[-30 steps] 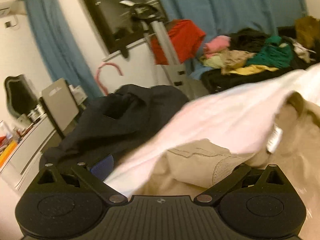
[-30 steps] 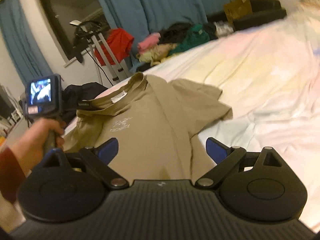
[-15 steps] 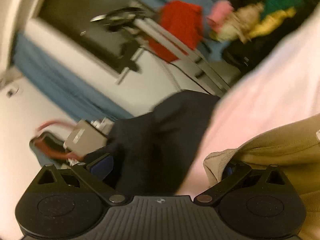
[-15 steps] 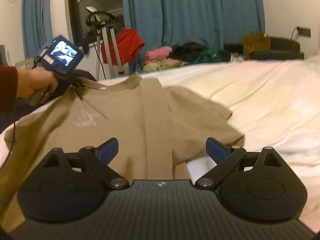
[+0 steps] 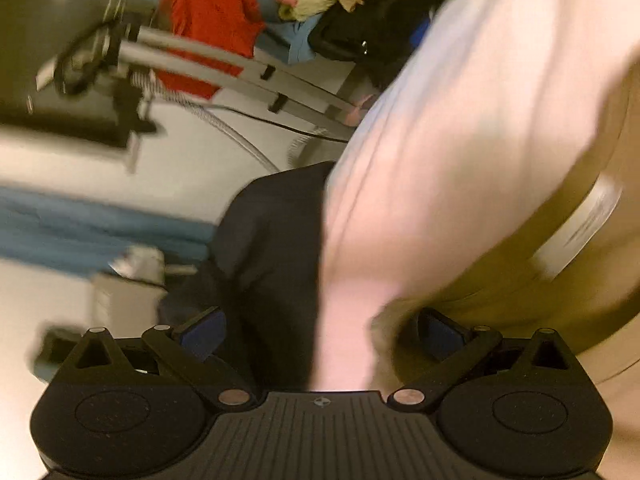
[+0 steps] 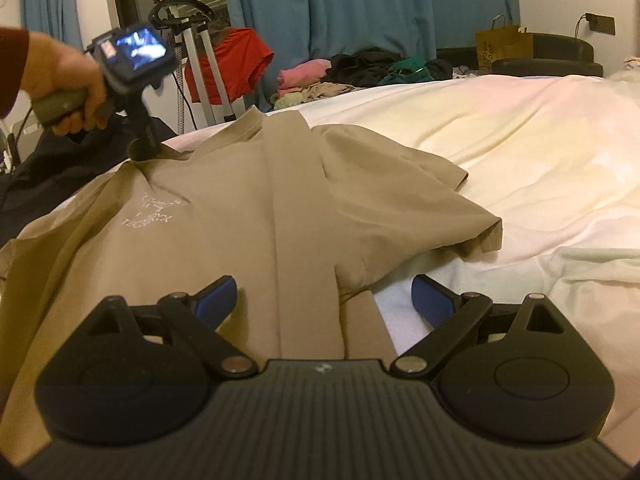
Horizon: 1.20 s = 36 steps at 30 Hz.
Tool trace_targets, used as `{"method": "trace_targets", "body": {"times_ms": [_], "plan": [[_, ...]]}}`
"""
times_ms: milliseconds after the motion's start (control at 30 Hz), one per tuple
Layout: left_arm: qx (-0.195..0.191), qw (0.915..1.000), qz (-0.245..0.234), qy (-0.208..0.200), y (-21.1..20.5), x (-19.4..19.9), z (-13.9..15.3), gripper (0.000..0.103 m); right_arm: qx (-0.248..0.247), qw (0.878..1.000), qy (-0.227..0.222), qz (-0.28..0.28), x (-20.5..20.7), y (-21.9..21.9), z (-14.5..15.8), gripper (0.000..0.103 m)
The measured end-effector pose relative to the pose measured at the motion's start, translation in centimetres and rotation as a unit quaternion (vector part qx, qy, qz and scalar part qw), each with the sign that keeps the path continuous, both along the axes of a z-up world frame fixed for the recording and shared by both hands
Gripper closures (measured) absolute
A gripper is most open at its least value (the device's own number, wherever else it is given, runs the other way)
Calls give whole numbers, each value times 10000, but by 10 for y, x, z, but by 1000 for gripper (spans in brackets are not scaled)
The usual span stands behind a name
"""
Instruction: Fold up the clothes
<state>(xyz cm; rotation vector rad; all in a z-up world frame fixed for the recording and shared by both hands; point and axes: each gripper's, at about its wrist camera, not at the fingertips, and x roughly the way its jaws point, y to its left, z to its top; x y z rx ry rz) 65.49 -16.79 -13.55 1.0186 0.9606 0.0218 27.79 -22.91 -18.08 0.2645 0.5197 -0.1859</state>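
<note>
A tan T-shirt (image 6: 224, 216) with a pale chest print lies spread on the white bed sheet (image 6: 520, 152), one side folded over along the middle. In the right wrist view my right gripper (image 6: 325, 296) hovers open over the shirt's lower part. A hand holds my left gripper (image 6: 142, 148) tilted down at the shirt's collar. The left wrist view is blurred: my left gripper (image 5: 322, 332) is open, and the tan shirt (image 5: 520, 288) bunches against its right finger (image 5: 440, 336). A white neck label (image 5: 580, 228) shows.
A dark garment (image 6: 60, 160) lies off the bed's left edge, also in the left wrist view as a dark garment (image 5: 272, 240). Beyond the bed are a clothes pile (image 6: 320, 80), a red top on a metal stand (image 6: 228, 64), a paper bag (image 6: 500, 48) and blue curtains (image 6: 360, 0).
The left gripper has rolled sharply while staying at the shirt's collar, and the hand holding it has risen. The right gripper has levelled out low over the shirt, still open.
</note>
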Motion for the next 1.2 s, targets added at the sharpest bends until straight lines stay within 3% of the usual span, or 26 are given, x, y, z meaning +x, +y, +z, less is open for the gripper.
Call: {"method": "trace_targets", "body": {"times_ms": [133,233,300,367,400,467,533,700,800,900,1033,1067,1100,1200], "plan": [[-1015,9947,23,-153,-13,-23,18,0,-46,10000,4,-8,2,2,-3,7],[-2054,9759,-105,-722,-10,-77,47,1,-39,10000,6,30,5,2,-6,7],[-2861,9483,-44,-1374,15,-135,70,0,-25,10000,-14,31,5,2,-6,7],[-3724,9094,303,-1827,50,-195,89,0,-39,10000,-45,19,4,2,-5,7],[-4007,8951,455,-1899,68,-221,94,0,-74,9999,-72,23,3,3,-3,7],[-4356,8785,730,-1819,100,-265,96,0,-172,9997,-139,39,1,7,1,7],[-4488,8673,1066,-1871,134,-305,93,0,-290,9991,-284,82,-4,11,7,7],[-4351,8649,1318,-2128,201,-400,78,1,-361,9982,-466,140,-20,16,25,7],[-4422,8590,1454,-2131,232,-441,77,3,-362,9975,-551,241,-42,25,43,7],[-4688,8448,1458,-2128,255,-465,87,3,-178,9976,-550,384,-70,35,66,7],[-4605,8516,1502,-2002,267,-471,96,3,-238,9976,-494,428,-107,59,99,7],[-4733,8462,1572,-1880,273,-469,96,3,-175,9977,-493,442,-114,62,106,7],[-4953,8344,1698,-1720,283,-465,94,3,-51,9976,-507,462,-120,63,113,7],[-5758,7759,2367,-1026,315,-439,72,4,413,9964,-551,491,-137,66,125,7]]}}
